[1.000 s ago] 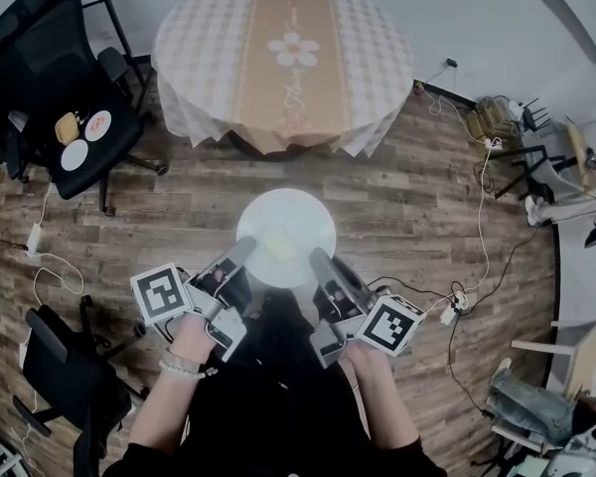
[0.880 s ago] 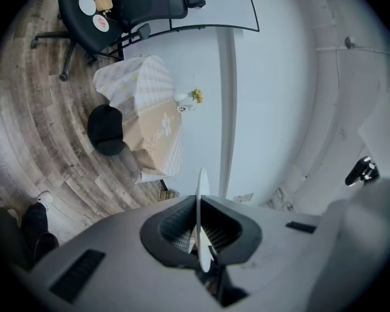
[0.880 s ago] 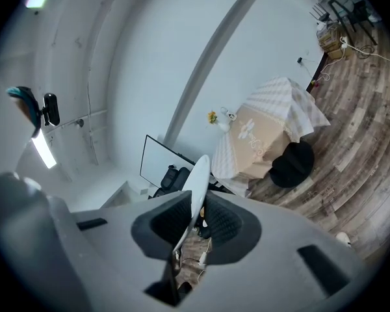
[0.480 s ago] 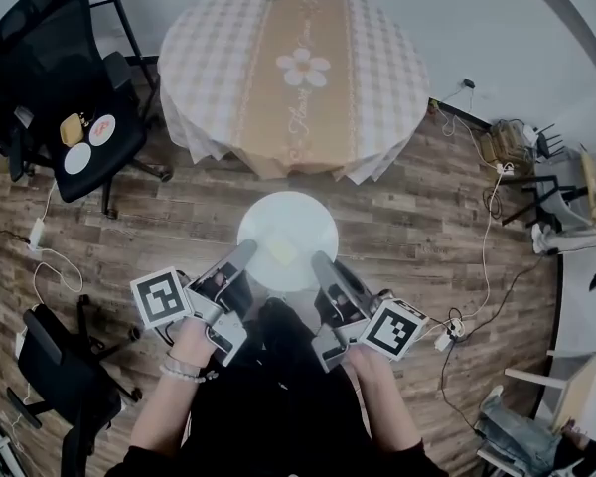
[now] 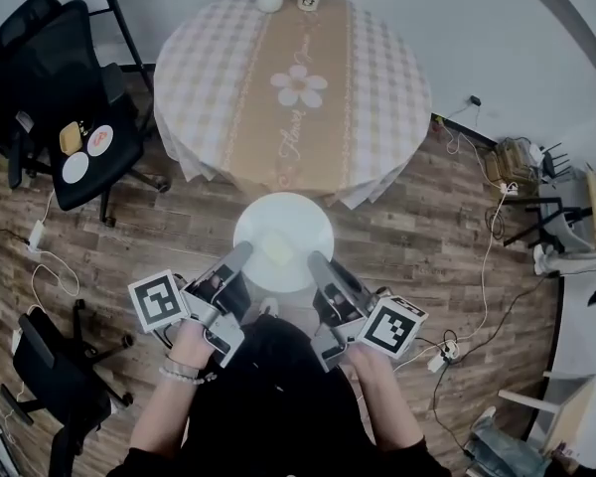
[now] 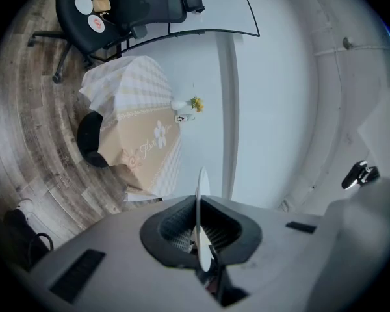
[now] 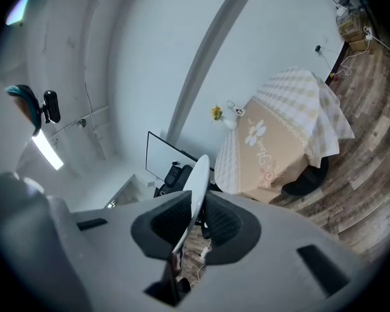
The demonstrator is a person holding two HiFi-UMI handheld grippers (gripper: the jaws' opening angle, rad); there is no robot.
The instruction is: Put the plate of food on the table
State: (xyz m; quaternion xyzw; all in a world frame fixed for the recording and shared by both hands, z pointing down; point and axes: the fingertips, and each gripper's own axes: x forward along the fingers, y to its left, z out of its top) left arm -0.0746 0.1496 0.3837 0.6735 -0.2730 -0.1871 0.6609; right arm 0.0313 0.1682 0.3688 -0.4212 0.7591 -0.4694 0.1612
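L hand-held gripper (image 5: pixel 242 254) & R hand-held gripper (image 5: pixel 316 261) each clamped on plate (image 5: pixel 290 217) rim, yellowish food (image 5: pixel 278 247) on it, worktop (image 5: pixel 382 87) ahead, runner (image 5: pixel 296 132) script unreadable

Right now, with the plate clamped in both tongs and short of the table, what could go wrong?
1. The left tongs and right tongs pinch only the near rim of the plate; uneven hands could tilt it and slide the food off.
2. It hangs over wood floor, not the table; a slip likely breaks it.
3. Its rim could snag the draped tablecloth.
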